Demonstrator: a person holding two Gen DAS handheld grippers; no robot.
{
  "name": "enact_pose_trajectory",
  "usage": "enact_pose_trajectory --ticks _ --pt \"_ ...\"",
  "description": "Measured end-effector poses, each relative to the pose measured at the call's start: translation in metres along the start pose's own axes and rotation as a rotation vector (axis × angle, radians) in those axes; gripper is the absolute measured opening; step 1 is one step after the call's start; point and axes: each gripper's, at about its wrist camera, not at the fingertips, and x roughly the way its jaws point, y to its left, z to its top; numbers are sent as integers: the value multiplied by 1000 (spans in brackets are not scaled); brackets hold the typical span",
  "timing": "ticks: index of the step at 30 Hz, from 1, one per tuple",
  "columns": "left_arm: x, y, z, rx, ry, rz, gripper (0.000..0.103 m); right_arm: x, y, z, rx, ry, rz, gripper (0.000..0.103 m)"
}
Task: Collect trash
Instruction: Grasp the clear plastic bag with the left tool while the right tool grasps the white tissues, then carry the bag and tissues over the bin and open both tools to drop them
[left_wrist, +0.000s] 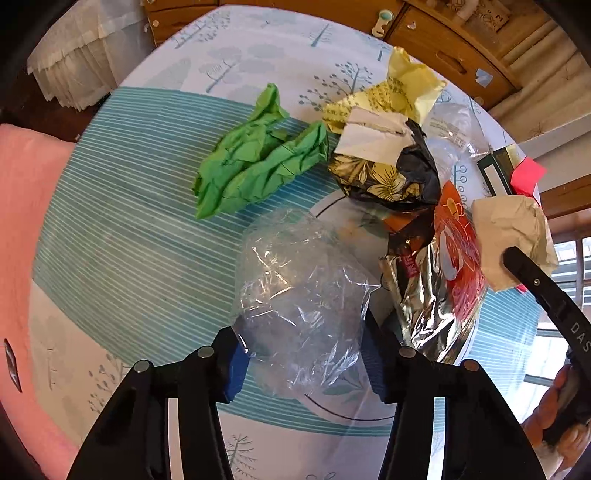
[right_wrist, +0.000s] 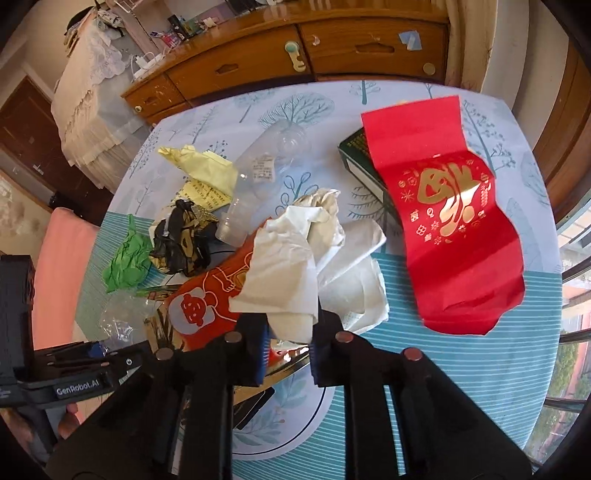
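On the table (left_wrist: 122, 206), which wears a cloth printed with pale trees and teal stripes, a heap of trash lies spread out. Nearest the left gripper (left_wrist: 303, 354) is a crumpled clear plastic bag (left_wrist: 299, 280); it sits between the two blue pads, which stand half apart on either side of it and appear to touch its edges without clearly squeezing it. Just beyond the bag lies a ball of green paper (left_wrist: 255, 155), and to its right a black wrapper with gold flowers (left_wrist: 388, 173) under a scrap of white card (left_wrist: 373, 136). Behind those rests a yellow printed sheet (left_wrist: 402, 88). A silver-lined orange snack bag (left_wrist: 454, 254) lies right of the clear plastic bag, touching the flowered wrapper.

From the right wrist view, the right gripper (right_wrist: 288, 354) is closed narrow on a wad of white tissue paper (right_wrist: 295, 266), the lower fold pinched between its pads; more tissue bulges out to the right. The wad lies on top of the orange snack bag. In the left wrist view one black finger of this gripper reaches against the same tissue at the right edge. Farther right on the table a red paper with gold lettering (right_wrist: 450, 229) drapes over a dark green box (right_wrist: 356, 155). A clear plastic cup (right_wrist: 258, 177) lies on its side near the yellow sheet. A wooden cabinet (right_wrist: 332, 48) stands beyond the table.
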Motion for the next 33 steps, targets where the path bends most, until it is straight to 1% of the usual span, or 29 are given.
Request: enact_pose_trajectory --ticks 4,7,11,15,18,21,23,29,33 --pt "-28 0 -14 20 -66 27 51 -19 3 -6 16 -33 24 12" --pt "-53 1 -27 37 -115 39 51 -41 6 -15 25 -56 37 12" --pt "-93 18 -49 54 -176 45 51 -71 15 -33 23 -84 57 12" --pt "-132 36 -74 92 -229 35 50 -106 28 -59 21 -109 76 12" --pt "-162 46 -97 126 -278 26 50 -133 43 -84 17 -127 82 12" --pt "-190 61 -122 175 -329 33 50 -159 62 -113 18 -148 84 12" --pt "-204 70 -137 210 -353 25 50 -174 77 -132 12 -170 72 12" --pt "-235 117 -188 300 -386 -25 50 -213 125 -202 13 -248 23 12" --pt "-248 155 -220 339 -403 -82 50 -222 161 -256 43 -260 -9 12"
